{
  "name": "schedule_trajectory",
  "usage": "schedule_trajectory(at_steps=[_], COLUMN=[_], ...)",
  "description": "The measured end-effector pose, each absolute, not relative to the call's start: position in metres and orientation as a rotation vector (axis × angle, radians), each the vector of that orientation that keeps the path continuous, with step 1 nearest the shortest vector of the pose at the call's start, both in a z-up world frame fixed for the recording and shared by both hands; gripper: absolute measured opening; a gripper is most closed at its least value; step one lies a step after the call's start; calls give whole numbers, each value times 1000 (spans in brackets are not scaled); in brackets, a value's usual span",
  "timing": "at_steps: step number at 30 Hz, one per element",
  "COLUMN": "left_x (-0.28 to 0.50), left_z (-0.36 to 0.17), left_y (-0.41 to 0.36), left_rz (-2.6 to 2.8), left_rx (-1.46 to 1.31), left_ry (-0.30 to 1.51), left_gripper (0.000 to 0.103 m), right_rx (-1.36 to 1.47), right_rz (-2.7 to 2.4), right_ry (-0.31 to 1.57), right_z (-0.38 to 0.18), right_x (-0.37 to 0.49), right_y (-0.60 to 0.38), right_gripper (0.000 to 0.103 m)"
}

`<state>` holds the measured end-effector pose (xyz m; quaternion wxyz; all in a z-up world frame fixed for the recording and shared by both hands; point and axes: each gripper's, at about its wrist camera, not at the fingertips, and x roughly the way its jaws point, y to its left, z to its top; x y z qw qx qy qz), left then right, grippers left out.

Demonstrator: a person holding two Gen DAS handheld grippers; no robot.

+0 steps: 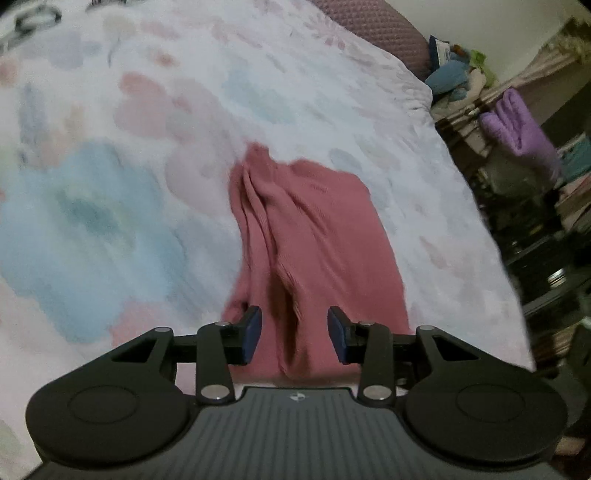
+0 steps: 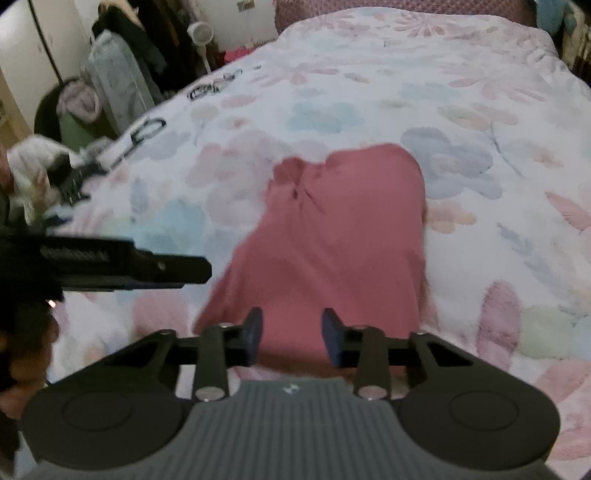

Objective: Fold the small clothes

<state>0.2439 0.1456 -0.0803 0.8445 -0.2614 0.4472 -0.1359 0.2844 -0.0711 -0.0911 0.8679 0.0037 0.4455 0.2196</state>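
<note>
A pink ribbed garment (image 1: 314, 229) lies crumpled on a floral bedspread (image 1: 147, 110), with folds running lengthwise. My left gripper (image 1: 295, 332) hovers over its near end, jaws apart; a raised fold sits in the gap and the blue pads (image 1: 253, 332) do not press it. In the right wrist view the same garment (image 2: 343, 229) spreads wider on the bedspread (image 2: 406, 74). My right gripper (image 2: 291, 336) stands open over its near edge, nothing pinched. The left gripper (image 2: 199, 271) reaches in from the left beside the garment's left edge.
The bed's right edge drops to a cluttered floor with a purple cloth (image 1: 517, 129) and a pile of soft items (image 1: 454, 74). Black-and-white items (image 2: 210, 88) lie at the bed's far left. A white fan (image 2: 201, 33) and hanging clothes stand beyond. A hand (image 2: 22, 369) shows at lower left.
</note>
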Motion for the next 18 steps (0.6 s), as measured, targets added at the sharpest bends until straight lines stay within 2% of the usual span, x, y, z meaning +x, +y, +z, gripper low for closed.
schedule_trajectory(at_steps=[3, 7, 10, 11, 13, 14, 18], left_x=[248, 254, 259, 260, 259, 259, 253], left_z=[-98, -117, -125, -125, -122, -121, -105], left_y=[139, 128, 125, 125, 125, 124, 125], left_rz=[-315, -319, -317, -323, -341, -350, -359], left_rx=[-596, -597, -578, -576, -569, -565, -561], left_ry=[985, 1028, 1041, 1038, 1025, 1021, 968], left_gripper=[51, 51, 51, 47, 29, 13, 7], right_rx=[-7, -25, -48, -57, -81, -94, -137], right_rz=[450, 435, 423, 418, 402, 391, 330], right_ry=[944, 932, 915, 905, 881, 875, 906], right_z=[-98, -99, -98, -98, -98, -99, -113], right_x=[281, 273, 265, 261, 253, 250, 252], right_y=[-74, -85, -95, -99, -107, -111, -122], right_gripper=[30, 31, 38, 42, 46, 49, 50])
